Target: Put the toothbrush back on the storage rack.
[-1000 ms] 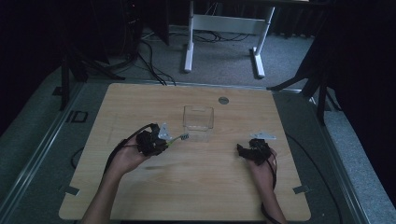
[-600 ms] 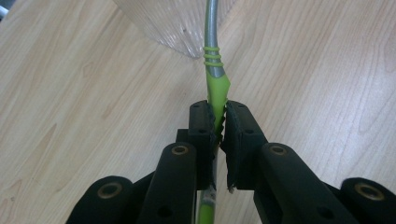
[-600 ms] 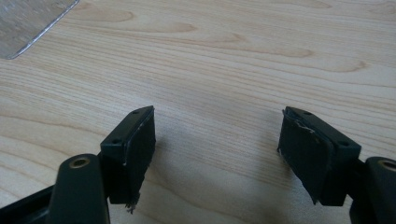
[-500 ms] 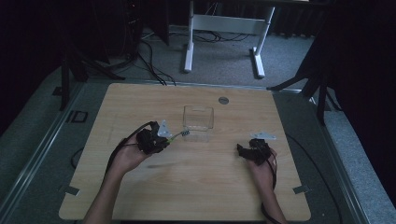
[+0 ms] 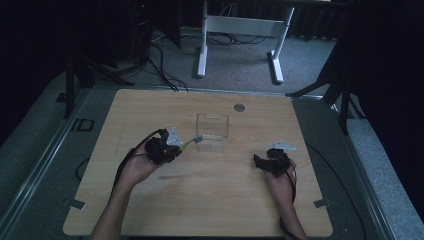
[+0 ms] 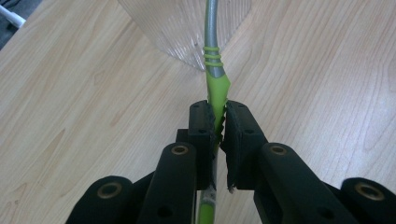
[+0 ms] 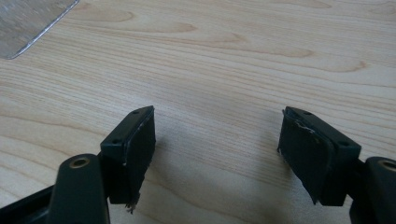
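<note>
Wood-grain table (image 5: 200, 200) amid dark room's grey floor (image 5: 235, 60).

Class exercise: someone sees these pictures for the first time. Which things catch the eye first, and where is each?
First, the left claw, shut on a green-handled utensil whose grey shaft points toward the clear plastic box near the middle of the wooden table. Next, the right claw, open with nothing between its jaws, low over bare wood to the right of the box.

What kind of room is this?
Probably a lab or workshop: a wooden table standing on grey carpet, cables trailing across the floor, and a white desk frame behind.
</note>
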